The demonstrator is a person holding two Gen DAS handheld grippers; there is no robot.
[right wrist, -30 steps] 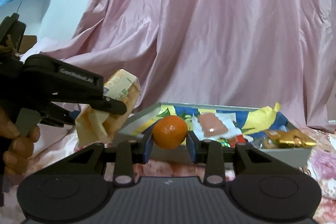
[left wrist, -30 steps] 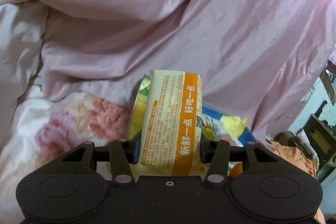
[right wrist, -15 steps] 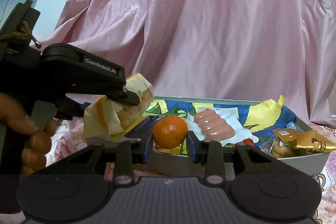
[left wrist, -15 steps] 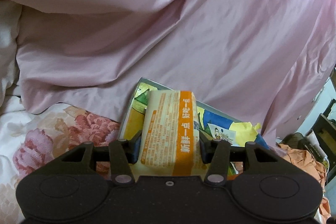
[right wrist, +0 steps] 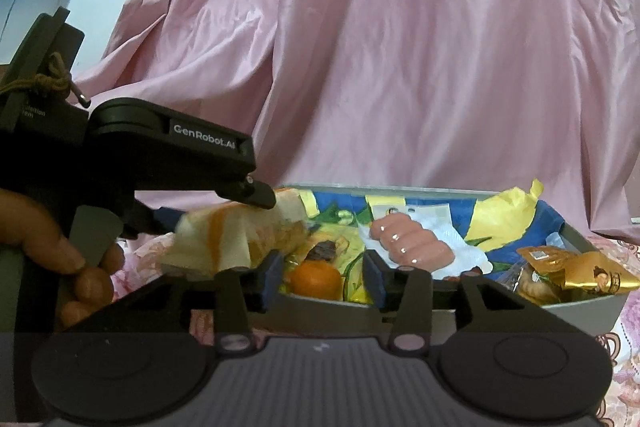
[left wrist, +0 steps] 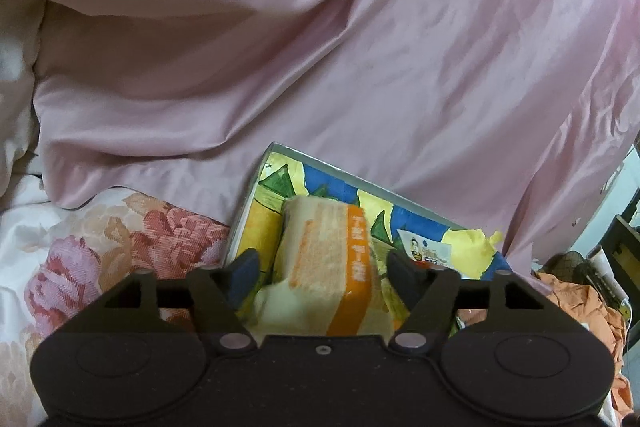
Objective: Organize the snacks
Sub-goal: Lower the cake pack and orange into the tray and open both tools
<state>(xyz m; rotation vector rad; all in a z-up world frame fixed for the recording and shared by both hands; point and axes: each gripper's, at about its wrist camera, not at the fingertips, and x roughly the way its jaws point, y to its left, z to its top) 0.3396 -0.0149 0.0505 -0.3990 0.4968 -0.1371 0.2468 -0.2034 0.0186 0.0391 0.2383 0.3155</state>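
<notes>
Pink satin cloth (left wrist: 400,67) behind a grey tray (right wrist: 580,311) with a bright printed lining. Left gripper (left wrist: 322,263) spread, jaws apart from the cream-and-orange bread packet (left wrist: 332,267) lying over the tray's near corner. Right gripper (right wrist: 324,277) likewise spread; orange (right wrist: 316,279) in the tray, between its jaws but touching neither. Sausage pack (right wrist: 408,243) mid-tray; gold-wrapped snack (right wrist: 576,269) at the right end. Floral bedsheet (left wrist: 100,247) underneath.
</notes>
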